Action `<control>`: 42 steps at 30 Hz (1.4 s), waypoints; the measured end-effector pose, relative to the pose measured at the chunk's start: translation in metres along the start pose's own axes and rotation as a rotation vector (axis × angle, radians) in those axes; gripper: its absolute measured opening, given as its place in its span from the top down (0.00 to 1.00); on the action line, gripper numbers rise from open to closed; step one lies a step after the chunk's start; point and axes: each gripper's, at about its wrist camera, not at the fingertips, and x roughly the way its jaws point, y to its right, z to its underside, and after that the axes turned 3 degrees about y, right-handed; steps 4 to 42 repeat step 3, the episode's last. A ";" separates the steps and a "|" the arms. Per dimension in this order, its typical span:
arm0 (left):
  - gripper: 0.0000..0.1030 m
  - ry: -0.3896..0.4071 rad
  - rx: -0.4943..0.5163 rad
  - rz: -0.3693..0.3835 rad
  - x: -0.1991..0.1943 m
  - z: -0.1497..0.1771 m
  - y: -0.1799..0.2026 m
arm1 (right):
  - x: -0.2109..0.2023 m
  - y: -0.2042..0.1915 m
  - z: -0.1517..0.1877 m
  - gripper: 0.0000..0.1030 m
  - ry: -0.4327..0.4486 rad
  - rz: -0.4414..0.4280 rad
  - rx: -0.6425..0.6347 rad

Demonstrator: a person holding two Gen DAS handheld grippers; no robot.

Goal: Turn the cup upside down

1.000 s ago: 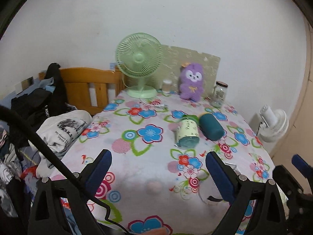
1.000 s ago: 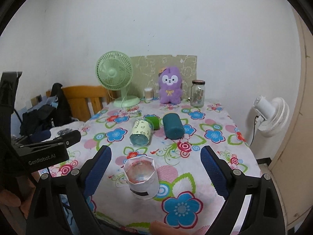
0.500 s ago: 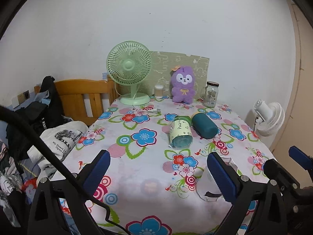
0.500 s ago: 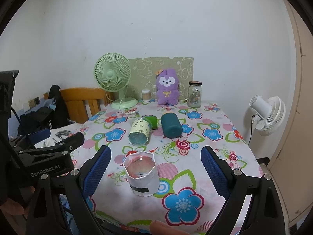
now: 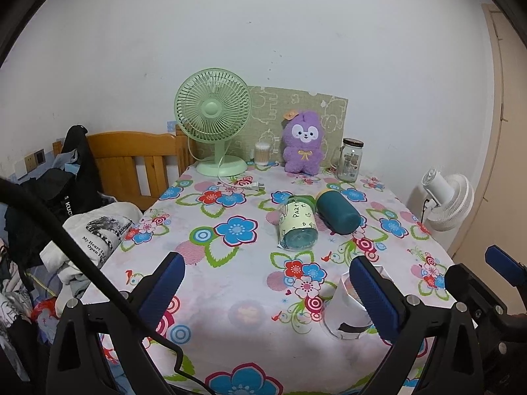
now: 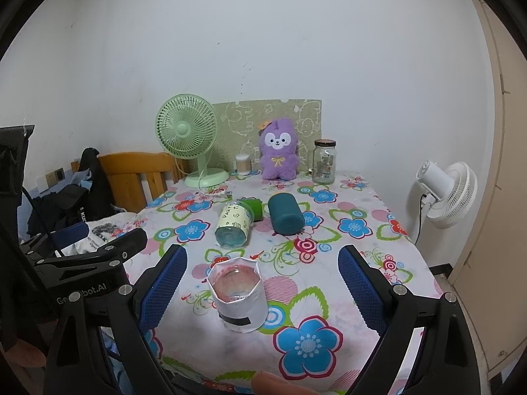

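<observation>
A clear cup with a white paper wrap and a black mark (image 6: 239, 299) stands upright, mouth up, on the floral tablecloth near the front edge. It also shows in the left wrist view (image 5: 346, 311), partly behind the left gripper's right finger. My right gripper (image 6: 263, 291) is open, its blue pads either side of the cup, not touching it. My left gripper (image 5: 266, 291) is open and empty, left of the cup.
A pale green bottle (image 6: 234, 223) and a teal bottle (image 6: 285, 213) lie on their sides mid-table. A green fan (image 6: 187, 138), purple plush toy (image 6: 279, 154) and glass jar (image 6: 324, 161) stand at the back. A white fan (image 6: 448, 194) stands right of the table. A wooden chair and clothes are left.
Both grippers have drawn back and levelled a little. The cup has come into the left wrist view at lower right. The cup has not moved.
</observation>
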 end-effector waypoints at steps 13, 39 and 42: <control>0.01 0.000 0.003 -0.004 -0.001 0.000 0.001 | -0.001 -0.001 0.000 0.08 -0.001 -0.004 -0.001; 0.01 0.000 0.003 -0.004 -0.001 0.000 0.001 | -0.001 -0.001 0.000 0.08 -0.001 -0.004 -0.001; 0.01 0.000 0.003 -0.004 -0.001 0.000 0.001 | -0.001 -0.001 0.000 0.08 -0.001 -0.004 -0.001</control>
